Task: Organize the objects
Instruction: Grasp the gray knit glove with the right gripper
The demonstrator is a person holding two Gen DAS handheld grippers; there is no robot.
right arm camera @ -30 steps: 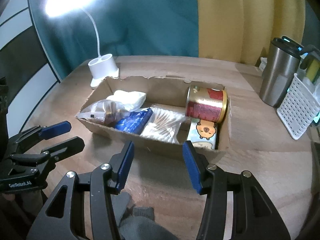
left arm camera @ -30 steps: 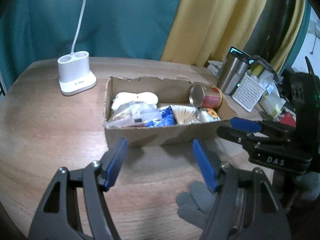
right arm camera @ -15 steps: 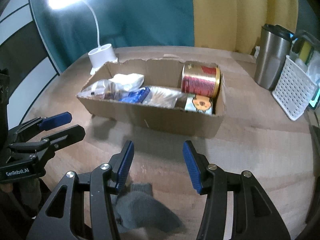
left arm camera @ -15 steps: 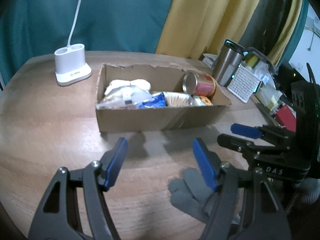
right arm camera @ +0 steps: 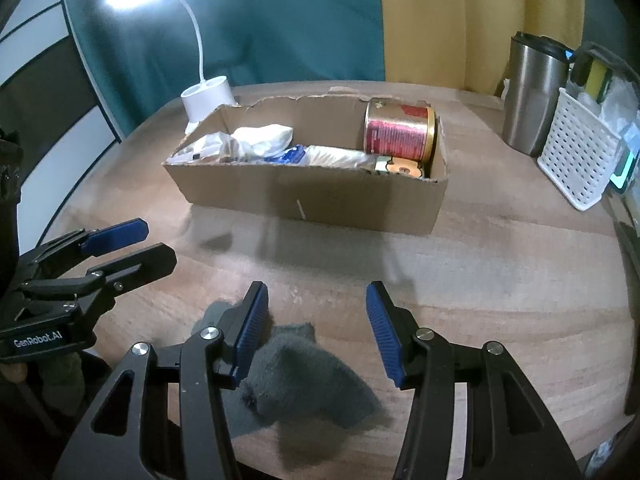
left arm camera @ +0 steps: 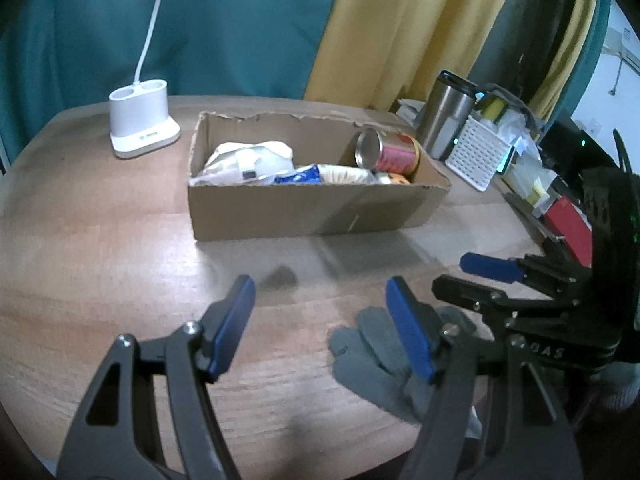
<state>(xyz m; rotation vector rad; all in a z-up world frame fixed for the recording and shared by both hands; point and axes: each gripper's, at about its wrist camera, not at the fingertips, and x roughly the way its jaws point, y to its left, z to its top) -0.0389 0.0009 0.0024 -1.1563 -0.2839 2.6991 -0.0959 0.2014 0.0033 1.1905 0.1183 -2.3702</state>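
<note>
An open cardboard box (left arm camera: 312, 210) (right arm camera: 320, 200) stands on the round wooden table. It holds a red and gold can (left arm camera: 394, 154) (right arm camera: 400, 134) lying on its side, white packets (left arm camera: 248, 158) (right arm camera: 262, 136), a blue packet (left arm camera: 300, 178) and a cotton swab pack (right arm camera: 336, 156). A grey glove (left arm camera: 376, 364) (right arm camera: 304, 376) lies on the table near the front edge. My left gripper (left arm camera: 320, 308) is open and empty, just left of the glove. My right gripper (right arm camera: 316, 312) is open and empty, above the glove.
A white lamp base (left arm camera: 142, 124) (right arm camera: 208, 98) stands behind the box's left end. A steel tumbler (left arm camera: 450, 114) (right arm camera: 534, 96) and a white perforated basket (left arm camera: 480, 154) (right arm camera: 580, 152) stand at the right. Teal and yellow curtains hang behind.
Both grippers have pulled back from the box toward the front of the table. The grey glove has come further into both views. Both grippers stay open.
</note>
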